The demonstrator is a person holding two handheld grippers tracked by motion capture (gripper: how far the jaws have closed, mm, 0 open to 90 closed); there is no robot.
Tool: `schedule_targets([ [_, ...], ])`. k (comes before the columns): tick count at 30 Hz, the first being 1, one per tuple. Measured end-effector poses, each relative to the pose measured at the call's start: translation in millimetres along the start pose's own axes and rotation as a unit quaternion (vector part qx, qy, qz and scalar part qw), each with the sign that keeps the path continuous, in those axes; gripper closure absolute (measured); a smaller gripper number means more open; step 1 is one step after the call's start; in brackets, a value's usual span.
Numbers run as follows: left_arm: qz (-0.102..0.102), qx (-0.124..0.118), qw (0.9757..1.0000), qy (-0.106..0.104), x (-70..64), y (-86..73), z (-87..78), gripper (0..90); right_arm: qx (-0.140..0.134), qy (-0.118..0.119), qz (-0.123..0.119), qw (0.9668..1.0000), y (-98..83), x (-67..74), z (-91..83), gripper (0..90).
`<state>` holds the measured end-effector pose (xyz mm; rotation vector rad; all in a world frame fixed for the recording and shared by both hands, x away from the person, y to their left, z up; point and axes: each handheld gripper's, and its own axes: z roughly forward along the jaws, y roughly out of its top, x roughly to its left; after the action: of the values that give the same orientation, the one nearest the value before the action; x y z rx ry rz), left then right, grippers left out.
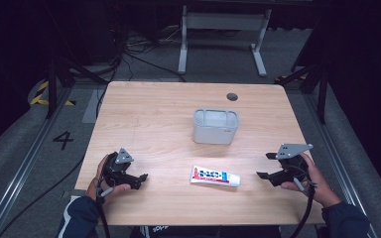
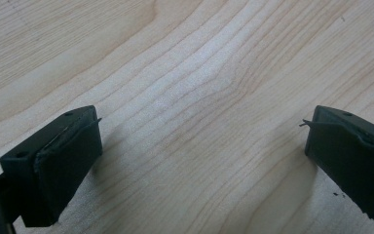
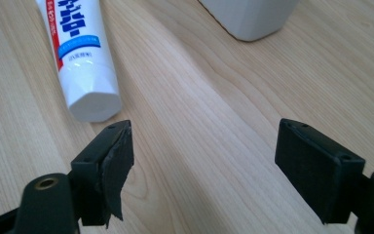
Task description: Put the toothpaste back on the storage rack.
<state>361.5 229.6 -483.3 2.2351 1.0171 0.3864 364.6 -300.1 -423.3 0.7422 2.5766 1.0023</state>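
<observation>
Right gripper view has my right gripper (image 3: pixel 202 161) with its jaws apart and nothing between them, just bare table (image 3: pixel 214 97). The tube (image 3: pixel 80 53) lies just past the left jaw, cap end toward me, not touching it. Beyond that, at the far edge of the frame, sits the lower corner of the bin (image 3: pixel 248 17), cut off at the top.

In the high view that gripper (image 1: pixel 267 166) hangs at the near right, pointing left toward the tube (image 1: pixel 215 176), which lies flat near the middle of the near edge with its cap to the right. The bin (image 1: pixel 216 126) stands upright farther off, well apart from the tube. My left gripper (image 1: pixel 141 177) rests at the near left; in the left gripper view its jaws (image 2: pixel 202 146) stand wide over plain wood, holding nothing.

I judge this the approach: nothing is gripped yet. Next I would need to bring the right jaws either side of the tube near the cap, close on it, then lift it over to the bin.

The bin's inside is hard to read from above, and the tube's print is too small to make out
</observation>
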Motion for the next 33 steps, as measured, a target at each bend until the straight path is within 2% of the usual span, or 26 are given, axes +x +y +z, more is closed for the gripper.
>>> schedule_targets([
  [11,0.000,0.000,1.0000,0.000,0.0,0.0,0.1,0.6,0.002,0.020,-0.032,0.9993,27.3,15.5,15.3,23.9],
  [14,0.000,0.000,1.0000,0.000,0.0,0.0,0.1,0.6,-0.006,0.027,-0.038,0.9989,37.1,19.9,18.5,24.6],
  [21,-0.004,0.000,1.0000,-0.003,-0.4,-0.2,0.2,0.5,-0.006,0.052,-0.068,0.9963,62.6,37.9,36.5,25.5],
  [33,-0.005,0.000,1.0000,-0.003,-0.5,-0.2,0.3,0.5,0.011,0.079,-0.101,0.9917,80.6,55.4,60.3,27.3],
])
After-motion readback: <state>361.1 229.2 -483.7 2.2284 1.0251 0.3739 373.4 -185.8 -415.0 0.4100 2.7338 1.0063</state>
